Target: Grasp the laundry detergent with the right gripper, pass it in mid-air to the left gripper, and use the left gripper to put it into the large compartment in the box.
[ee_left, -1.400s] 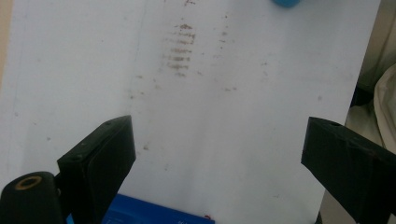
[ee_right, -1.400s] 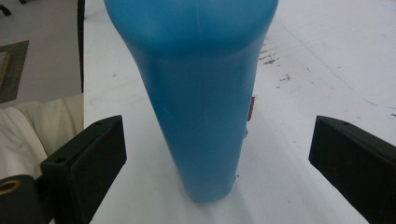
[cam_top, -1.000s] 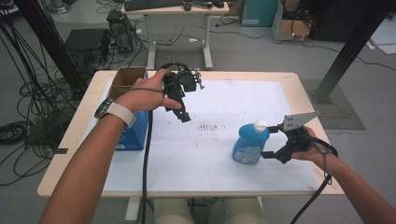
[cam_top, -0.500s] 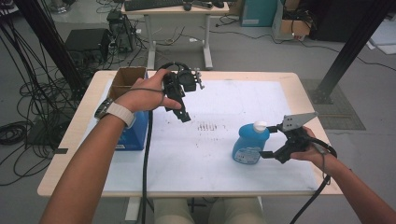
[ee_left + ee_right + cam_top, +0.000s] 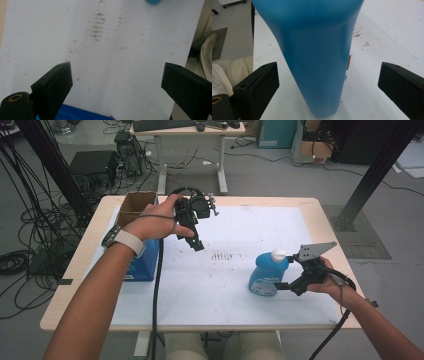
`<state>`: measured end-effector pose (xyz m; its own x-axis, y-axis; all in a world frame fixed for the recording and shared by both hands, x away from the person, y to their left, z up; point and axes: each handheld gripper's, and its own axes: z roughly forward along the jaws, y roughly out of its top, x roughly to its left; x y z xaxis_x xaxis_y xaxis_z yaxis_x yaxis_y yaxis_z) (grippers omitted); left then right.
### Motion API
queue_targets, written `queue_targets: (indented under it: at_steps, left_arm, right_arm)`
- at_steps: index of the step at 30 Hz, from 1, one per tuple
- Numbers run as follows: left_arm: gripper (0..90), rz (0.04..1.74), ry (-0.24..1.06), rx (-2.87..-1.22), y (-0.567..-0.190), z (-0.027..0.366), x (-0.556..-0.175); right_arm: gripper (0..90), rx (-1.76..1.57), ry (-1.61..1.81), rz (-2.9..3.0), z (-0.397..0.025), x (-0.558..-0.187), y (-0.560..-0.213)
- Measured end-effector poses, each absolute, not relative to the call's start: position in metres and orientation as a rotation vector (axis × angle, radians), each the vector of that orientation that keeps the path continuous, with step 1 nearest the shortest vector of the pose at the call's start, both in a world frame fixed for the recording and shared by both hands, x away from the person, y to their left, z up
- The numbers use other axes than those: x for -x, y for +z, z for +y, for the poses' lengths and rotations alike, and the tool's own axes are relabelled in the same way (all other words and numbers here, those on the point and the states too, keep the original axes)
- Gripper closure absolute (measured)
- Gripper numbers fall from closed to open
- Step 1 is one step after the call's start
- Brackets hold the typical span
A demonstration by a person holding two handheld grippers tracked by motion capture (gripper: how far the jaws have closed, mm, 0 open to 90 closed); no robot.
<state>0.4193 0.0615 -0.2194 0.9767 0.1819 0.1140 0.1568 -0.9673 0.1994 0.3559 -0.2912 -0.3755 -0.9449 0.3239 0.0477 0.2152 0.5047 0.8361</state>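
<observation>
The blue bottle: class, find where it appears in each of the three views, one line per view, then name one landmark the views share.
High view: the blue bottle stands right of centre on the white mat, just ahead of the right gripper.
Left gripper view: a sliver of the blue bottle at the top edge.
Right gripper view: the blue bottle stands centred between the open jaws.
Shared landmark: brown smudges on the mat.

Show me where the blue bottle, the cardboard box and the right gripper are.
blue bottle (image 5: pixel 265 277): high view, on its label.
cardboard box (image 5: pixel 134 202): high view, on its inner wall.
right gripper (image 5: pixel 280 285): high view, between its fingertips.
</observation>
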Motion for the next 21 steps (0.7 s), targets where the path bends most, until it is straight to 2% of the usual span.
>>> queue_targets:
  at_steps: [21]
  left_arm:
    - [10.6,0.261,0.192,-2.933,-0.220,0.062,-0.420]
  right_arm:
    - [4.3,-0.462,1.501,2.571,-0.280,-0.358,-0.387]
